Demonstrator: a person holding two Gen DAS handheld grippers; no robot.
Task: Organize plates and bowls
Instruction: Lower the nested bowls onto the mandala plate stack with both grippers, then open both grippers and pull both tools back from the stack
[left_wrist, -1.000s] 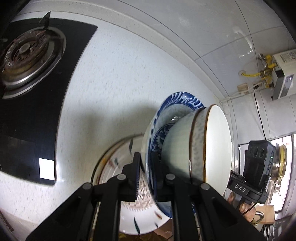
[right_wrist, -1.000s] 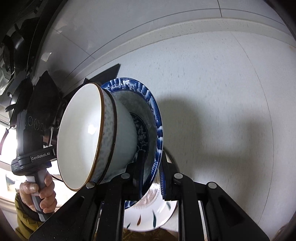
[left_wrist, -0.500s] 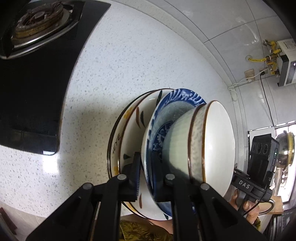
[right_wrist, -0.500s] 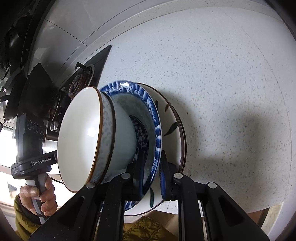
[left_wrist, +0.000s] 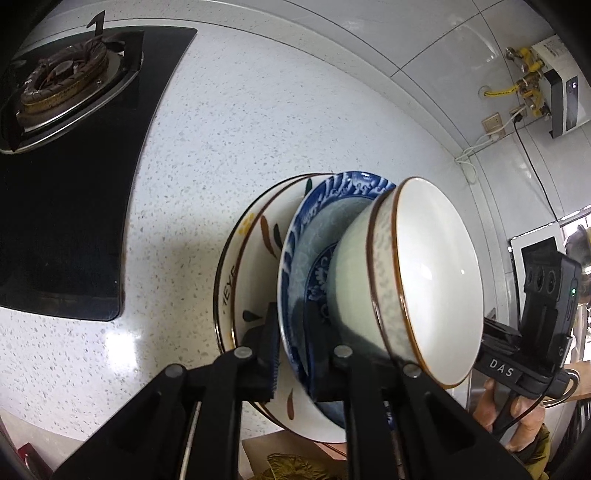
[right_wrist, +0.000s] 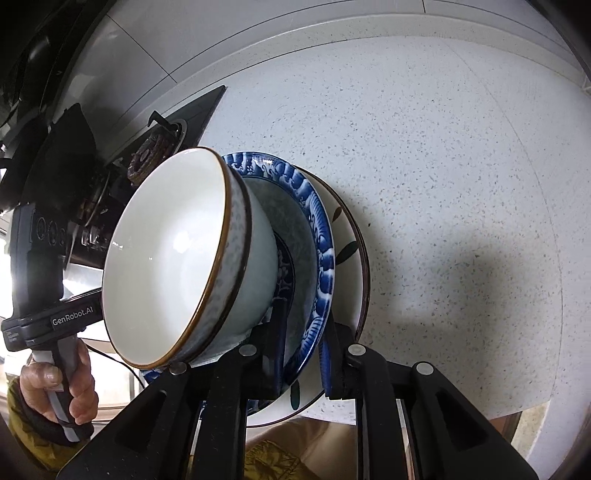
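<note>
— Two hand-held grippers are seen. By the left gripper (left_wrist: 293, 345) the rim of a blue-patterned bowl (left_wrist: 306, 236) is clamped between both fingers; the same bowl's opposite rim (right_wrist: 317, 236) is clamped by the right gripper (right_wrist: 303, 350). How many dishes are counted?

— Three are counted. One white bowl with a brown rim (left_wrist: 424, 273) is nested inside the blue-patterned bowl, and one white plate painted with leaves (left_wrist: 255, 258) is seen directly behind them. Whether the blue-patterned bowl is touching that plate cannot be told.

— Where is the plate placed?

— It is laid on the speckled white countertop (left_wrist: 229, 122), near the front edge; part of its rim (right_wrist: 354, 236) is shown in the right wrist view too.

— What else is counted?

— One gas burner (left_wrist: 62, 77) is set in one black glass hob (left_wrist: 66, 206) at the left of the counter, well apart from the dishes. One wall-mounted water heater (left_wrist: 561, 96) with yellow-fitted pipes is seen on the tiled wall (left_wrist: 399, 40). Each gripper's body is caught by the other's camera, and one hand (right_wrist: 62, 387) is seen wrapped round the left gripper's handle.
</note>
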